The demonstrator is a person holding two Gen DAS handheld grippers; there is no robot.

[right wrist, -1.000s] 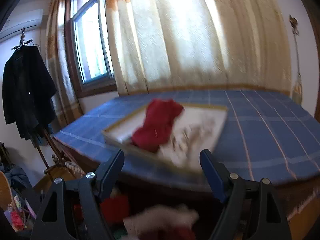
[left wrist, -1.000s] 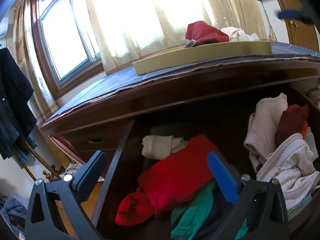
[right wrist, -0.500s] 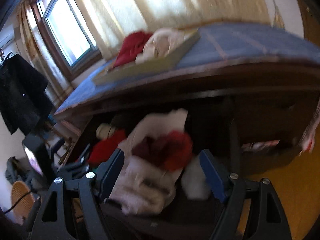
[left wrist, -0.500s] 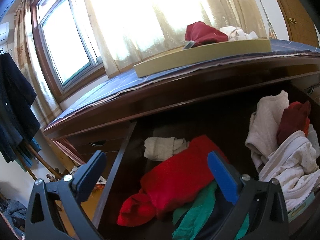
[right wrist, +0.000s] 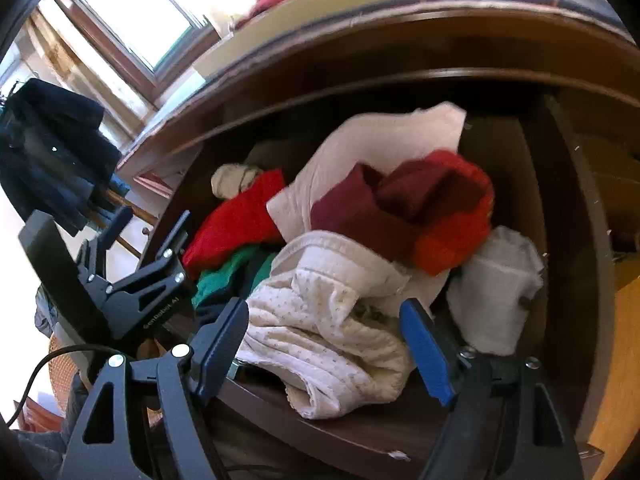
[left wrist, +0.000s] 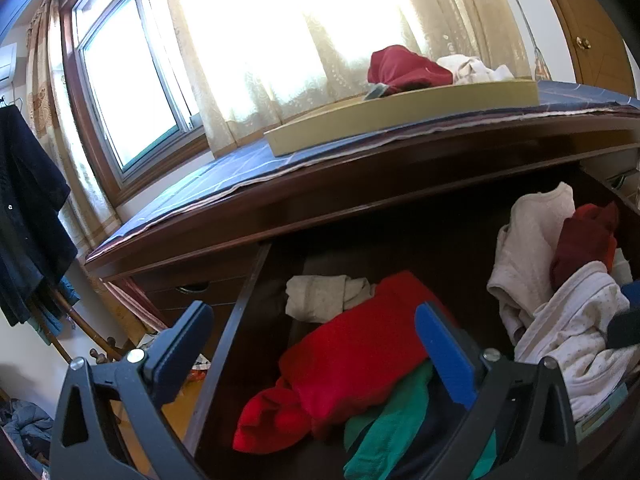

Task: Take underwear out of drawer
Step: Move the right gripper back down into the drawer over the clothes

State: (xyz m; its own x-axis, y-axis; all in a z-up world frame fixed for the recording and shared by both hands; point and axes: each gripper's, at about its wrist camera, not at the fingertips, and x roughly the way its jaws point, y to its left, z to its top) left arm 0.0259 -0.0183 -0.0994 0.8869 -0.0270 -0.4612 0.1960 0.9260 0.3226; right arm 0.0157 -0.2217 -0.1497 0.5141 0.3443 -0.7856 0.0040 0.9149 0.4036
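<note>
The dark wooden drawer [left wrist: 236,320] stands open and full of clothes. My left gripper [left wrist: 312,344] is open and empty above a bright red garment [left wrist: 360,344] and a green one [left wrist: 392,420]. My right gripper [right wrist: 324,336] is open and empty, low over a white dotted garment [right wrist: 320,320] at the drawer's front right. Behind it lie a dark red and orange piece [right wrist: 420,208] and a white cloth [right wrist: 384,136]. The left gripper shows in the right wrist view [right wrist: 132,248].
A shallow tan tray [left wrist: 400,116] on the blue-checked dresser top [left wrist: 224,176] holds a dark red garment [left wrist: 404,68] and a white one [left wrist: 472,68]. A window and curtains are behind. A dark coat [left wrist: 28,208] hangs at the left.
My right gripper has swung down from the tray on the dresser top to the drawer and now hovers over the white dotted garment. The left gripper has barely moved.
</note>
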